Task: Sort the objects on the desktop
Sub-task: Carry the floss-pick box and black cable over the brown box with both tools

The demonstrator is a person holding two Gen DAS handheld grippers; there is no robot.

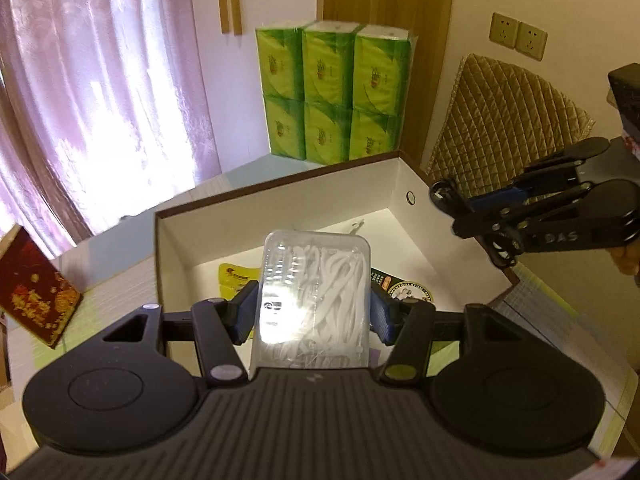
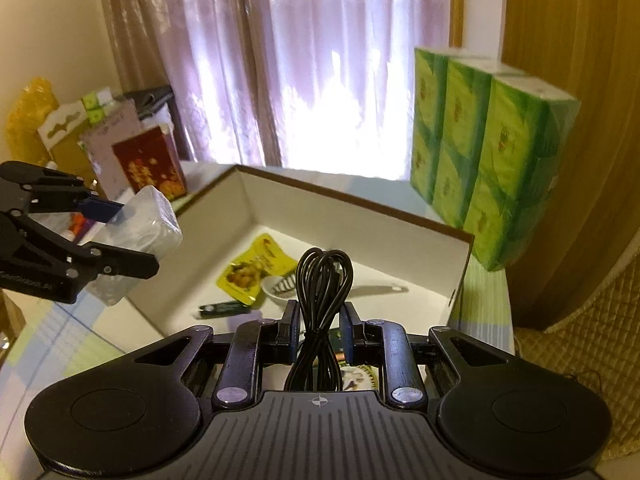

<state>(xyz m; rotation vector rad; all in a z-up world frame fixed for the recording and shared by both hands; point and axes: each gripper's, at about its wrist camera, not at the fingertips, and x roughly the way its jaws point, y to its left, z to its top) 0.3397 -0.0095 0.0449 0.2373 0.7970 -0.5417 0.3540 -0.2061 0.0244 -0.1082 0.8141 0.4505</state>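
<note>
Left gripper (image 1: 314, 312) clamps the clear floss-pick case (image 1: 314, 296) above the open white box (image 1: 400, 184); right gripper (image 2: 319, 330) squeezes a coiled black cable (image 2: 324, 280) over the same box, beside the yellow snack packet (image 2: 252, 272).

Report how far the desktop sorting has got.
Done: a yellow snack pouch, a small dark tube and a white dish already lie in the white box.
In hand: the left hand-held gripper holds a clear case of floss picks over the box; the right hand-held gripper holds a coiled black cable.
Left: dropping both in. The red box stands outside.
</note>
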